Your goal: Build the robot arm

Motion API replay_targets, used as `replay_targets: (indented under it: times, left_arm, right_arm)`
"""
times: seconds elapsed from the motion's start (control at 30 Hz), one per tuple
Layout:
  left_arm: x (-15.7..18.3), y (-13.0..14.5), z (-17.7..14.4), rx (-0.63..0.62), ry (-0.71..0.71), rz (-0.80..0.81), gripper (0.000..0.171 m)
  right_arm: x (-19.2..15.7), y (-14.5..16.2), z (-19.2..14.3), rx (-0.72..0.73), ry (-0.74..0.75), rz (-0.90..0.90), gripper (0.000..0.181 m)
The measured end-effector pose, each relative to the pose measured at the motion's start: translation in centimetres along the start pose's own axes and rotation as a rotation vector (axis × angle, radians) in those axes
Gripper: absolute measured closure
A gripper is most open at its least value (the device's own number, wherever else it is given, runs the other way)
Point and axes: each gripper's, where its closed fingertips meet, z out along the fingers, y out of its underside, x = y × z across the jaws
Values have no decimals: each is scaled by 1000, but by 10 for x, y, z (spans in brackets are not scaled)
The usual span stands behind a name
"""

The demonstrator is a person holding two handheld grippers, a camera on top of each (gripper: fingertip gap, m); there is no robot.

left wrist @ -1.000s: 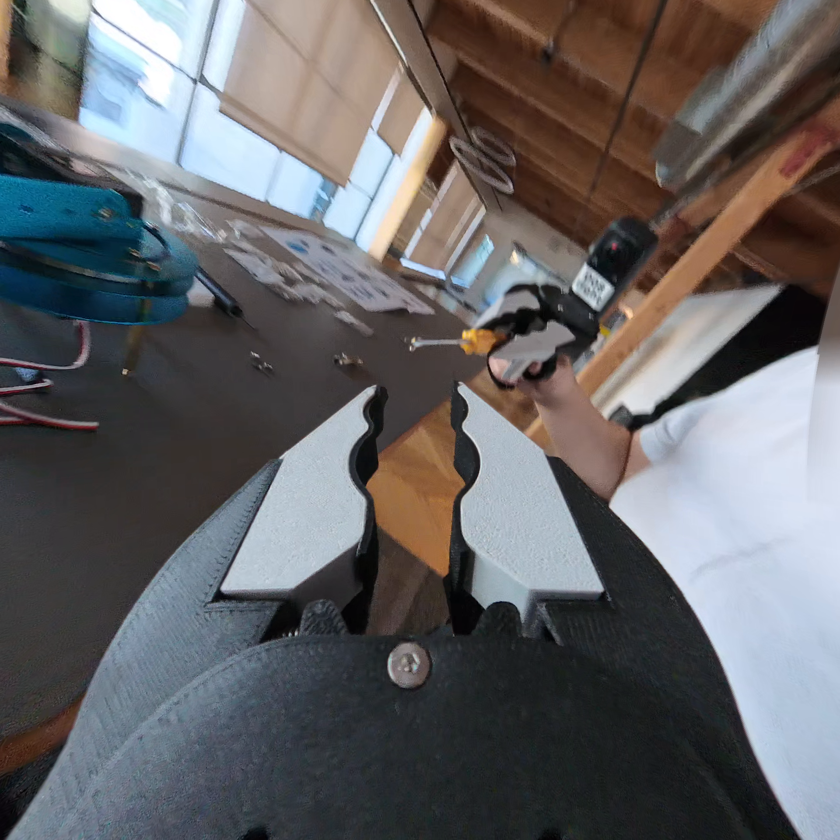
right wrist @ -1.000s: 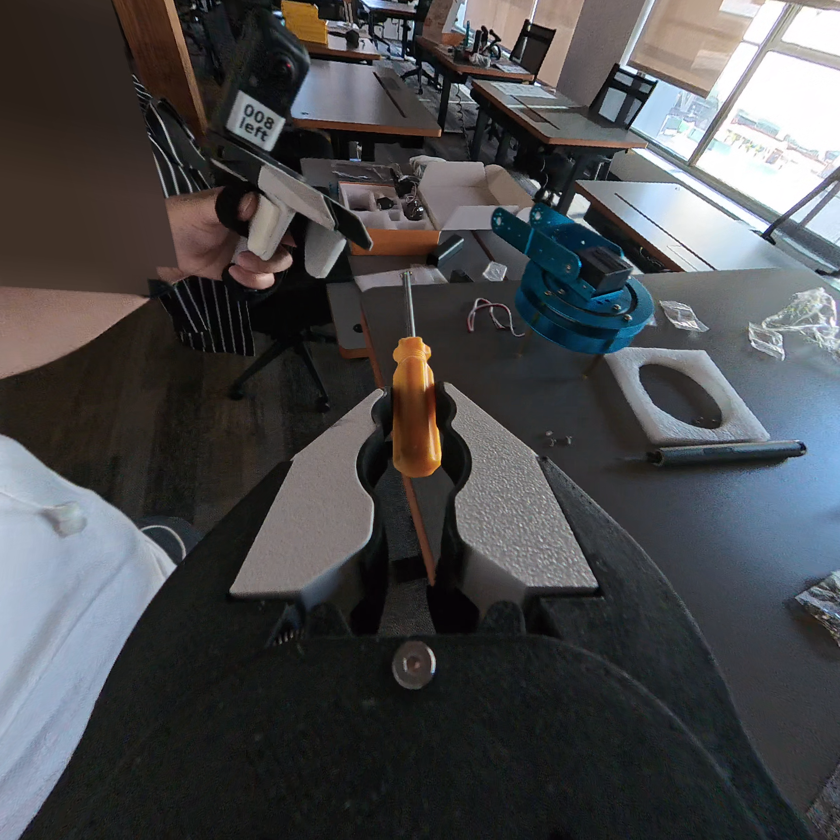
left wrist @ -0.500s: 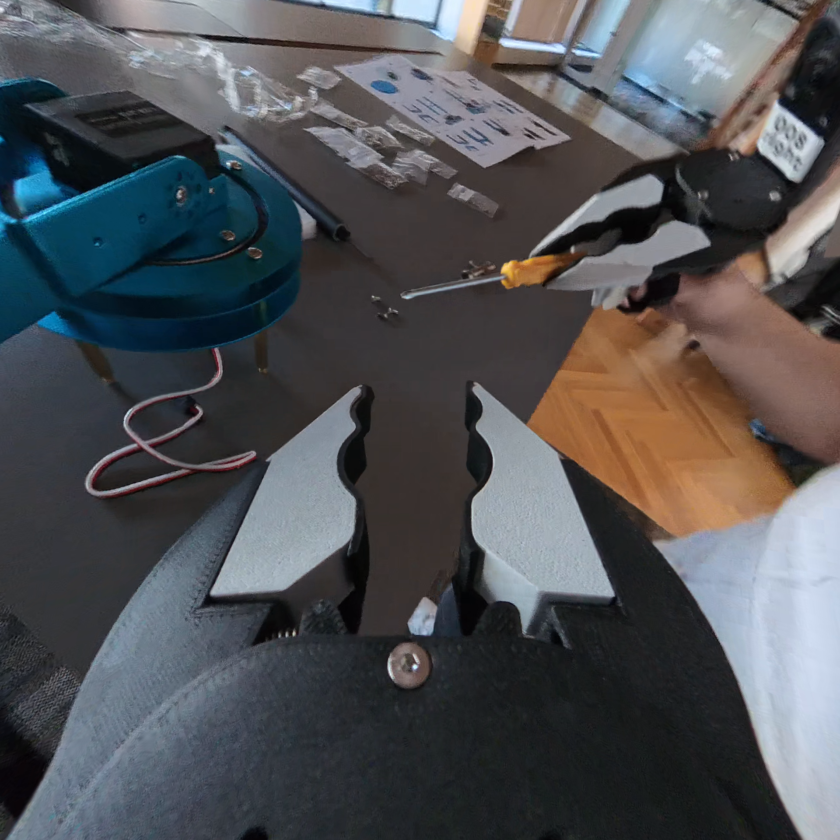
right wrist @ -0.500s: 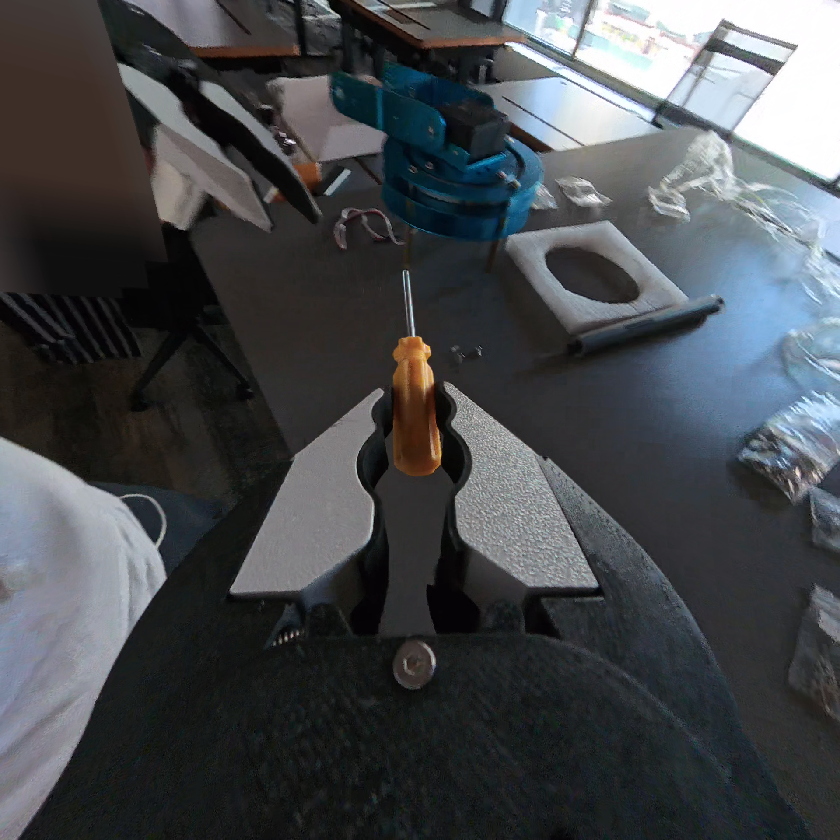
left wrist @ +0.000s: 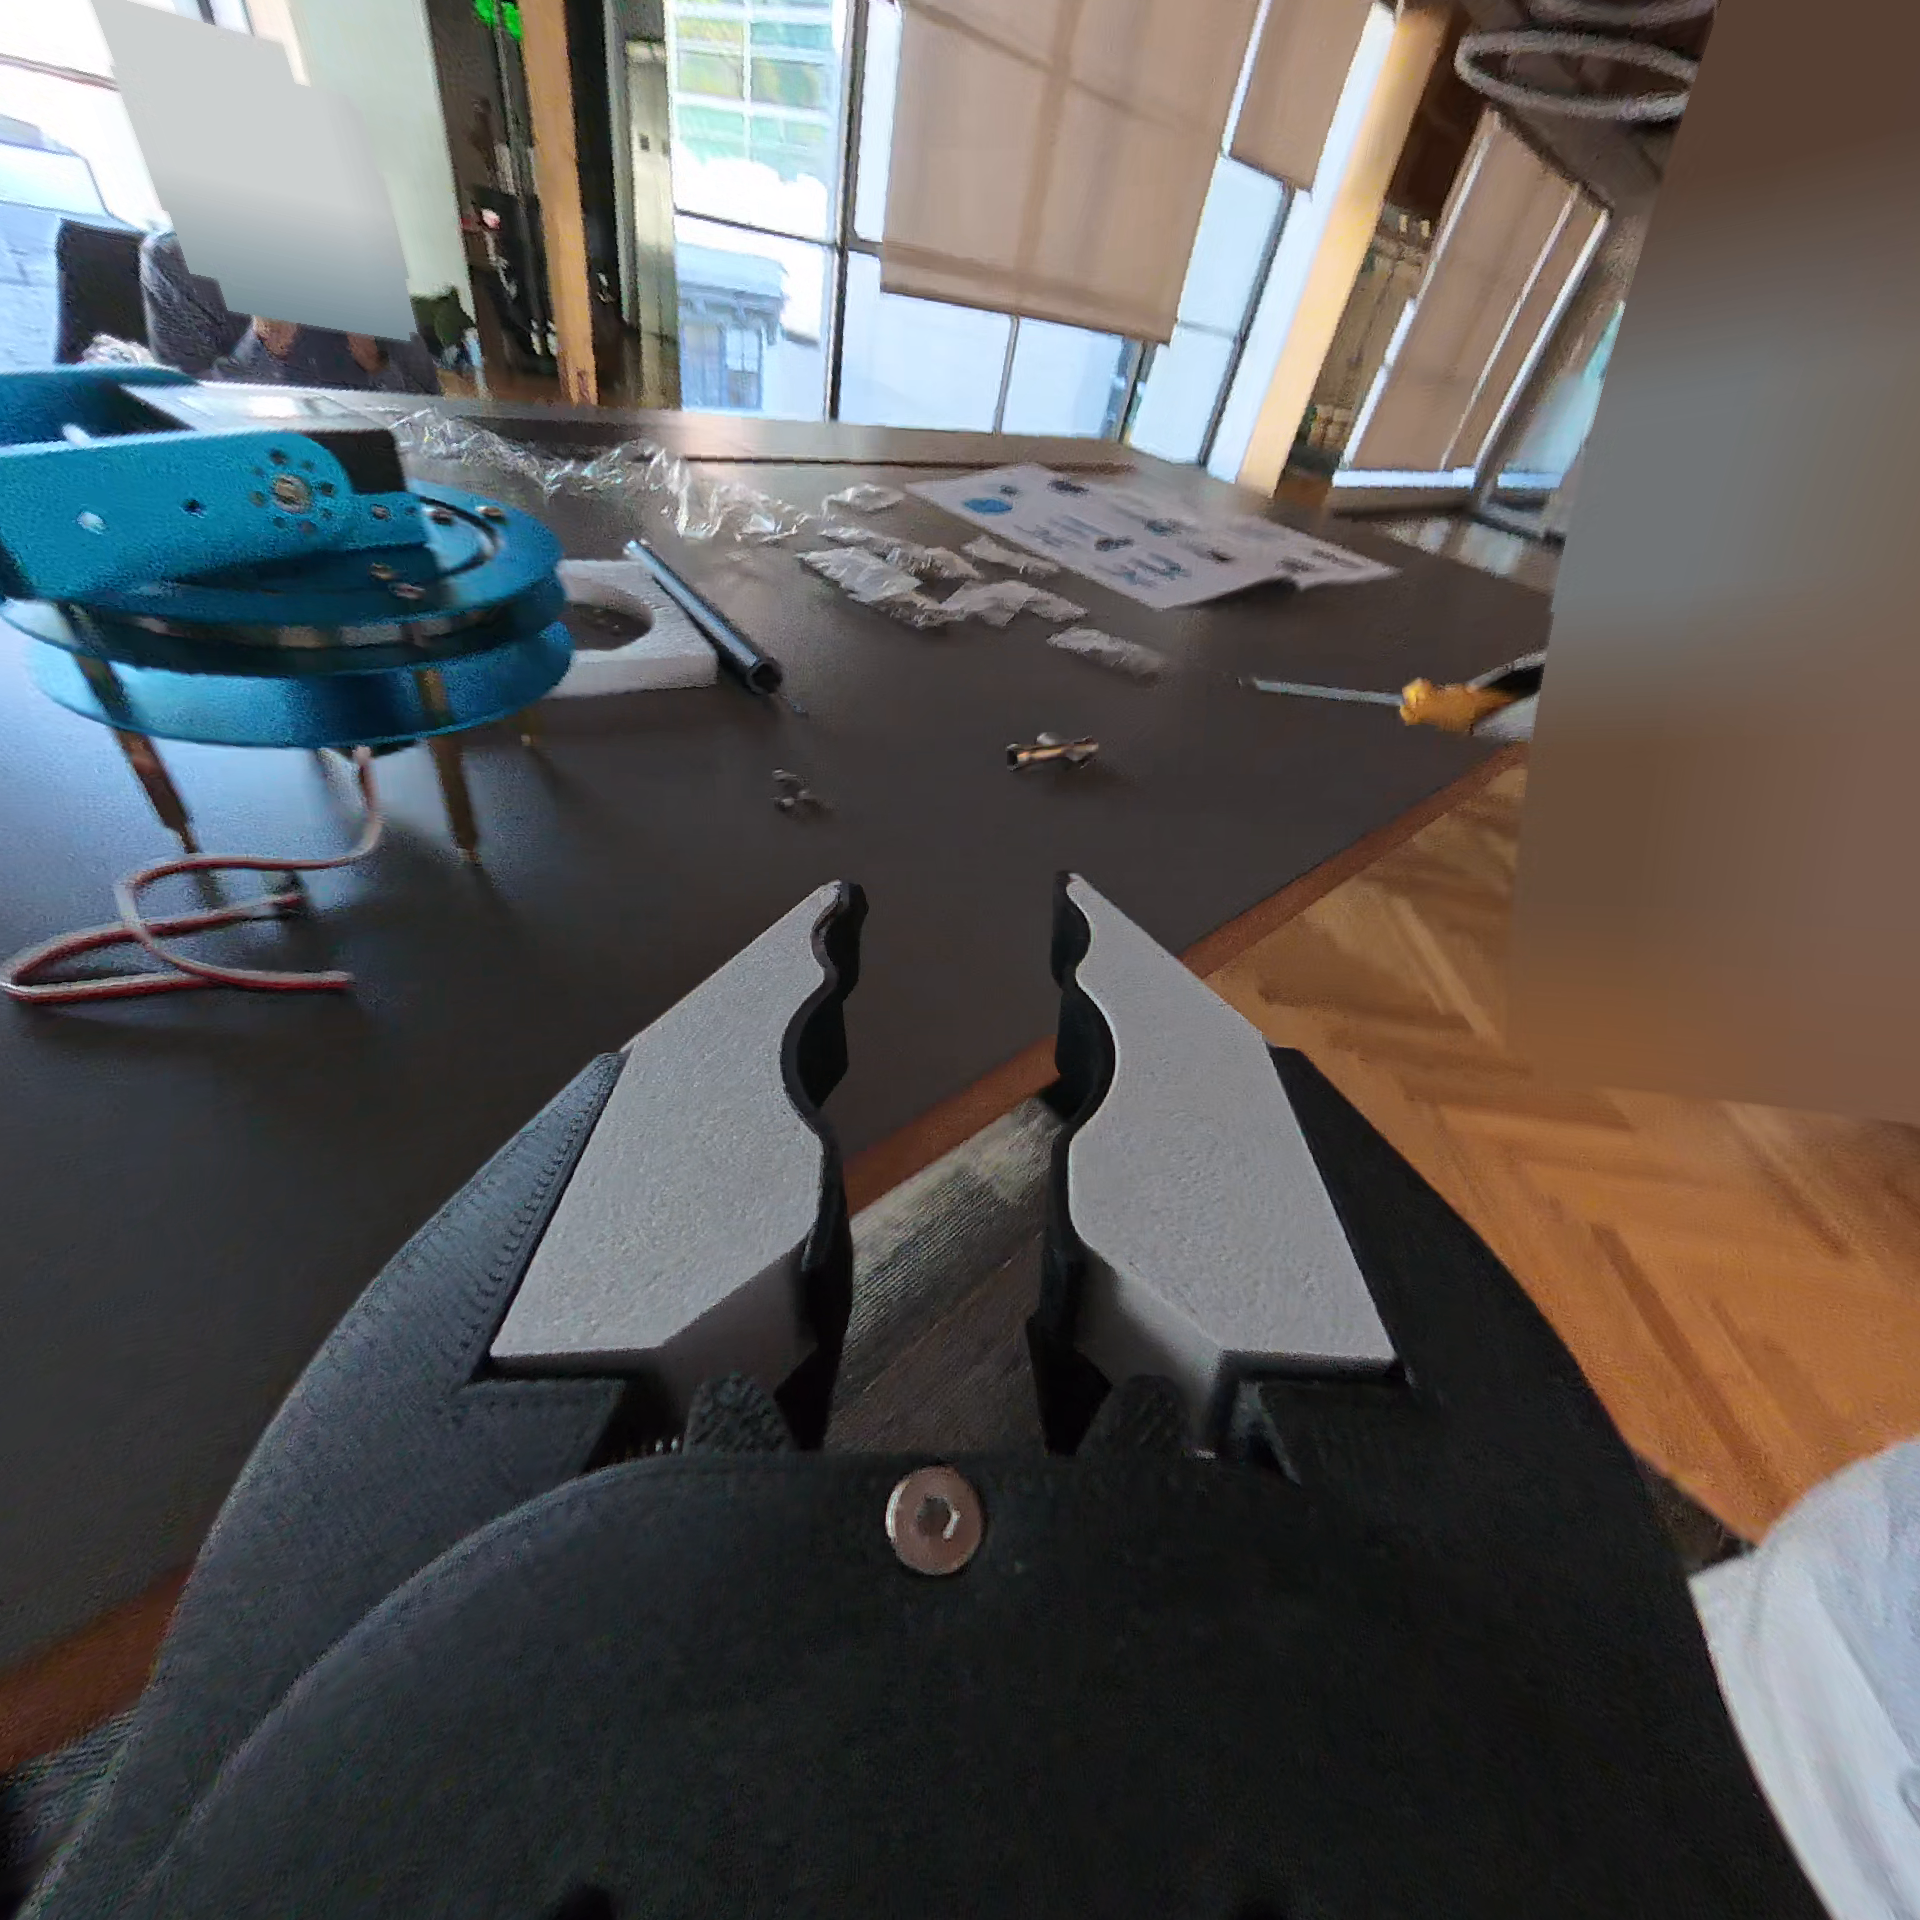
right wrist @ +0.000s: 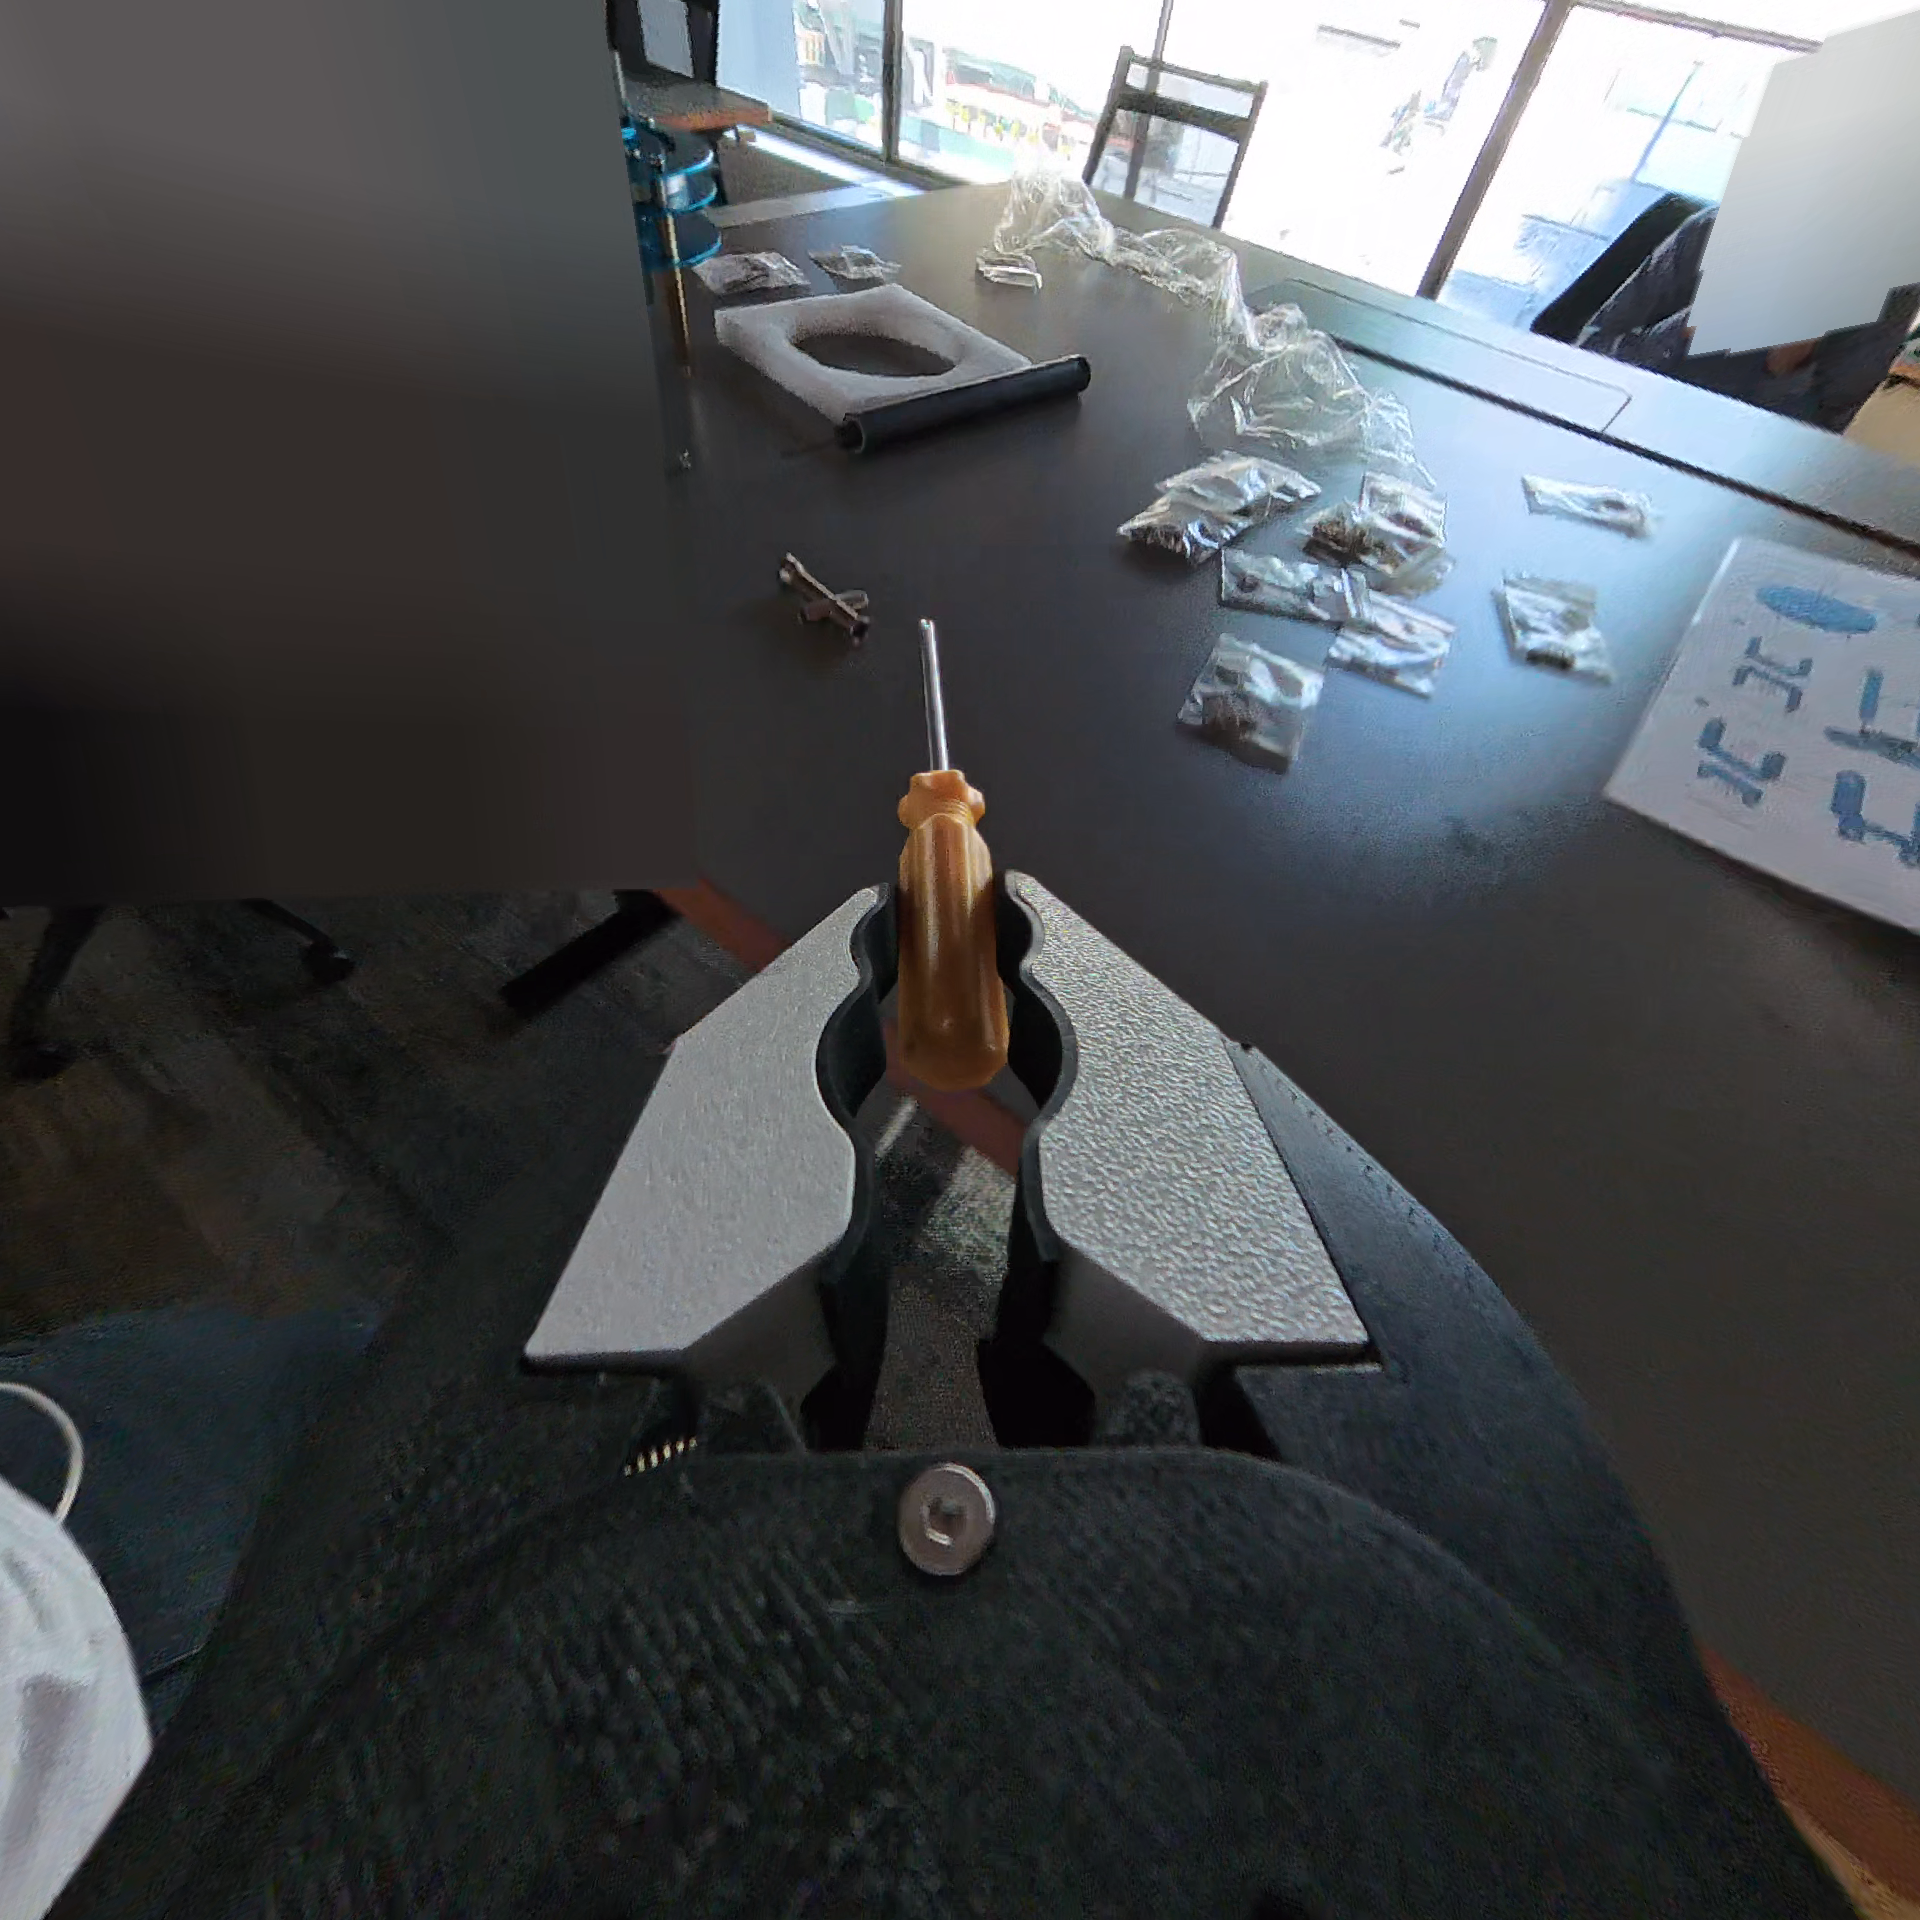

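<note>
Clamping orange screwdriver [right wrist: 951, 966] in right tongs [right wrist: 951, 904]

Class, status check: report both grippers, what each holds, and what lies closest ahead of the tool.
Left gripper open, empty, over table edge. Right gripper shut on orange-handled screwdriver, shaft level. Small metal fitting just beyond tip; nothing between.

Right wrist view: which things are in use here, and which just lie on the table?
In use:
right gripper, shut on the screwdriver
small metal cross piece, nearest its tip

Lying about:
left gripper, open and empty
foam block
black rod
hardware bags
printed sheet
blue turntable assembly
</note>
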Motion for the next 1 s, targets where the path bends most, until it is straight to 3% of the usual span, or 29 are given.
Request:
replay_targets:
  times: [0.13, 0.3, 0.47, 0.6, 0.83, 1.0]
  left_arm:
    - [62, 14, 16, 23, 30, -102, 140]
    - [144, 41, 49, -145, 183, -44, 140]
    - [214, 78, 72, -264, 397, 68, 140]
    - [254, 101, 74, -298, 578, 65, 140]
    - [295, 137, 45, -378, 845, 136, 139]
    - [377, 200, 21, -541, 1157, 186, 139]
  right_arm:
    - [25, 52, -74, -68, 64, -17, 164]
    - [61, 131, -169, -138, 238, 145, 164]
    - [50, 167, -253, -95, 429, 204, 164]
    - [15, 192, -310, -141, 569, 241, 164]
    - [-70, 237, -407, -239, 861, 351, 164]
    - [-180, 334, -519, -385, 1175, 645, 164]
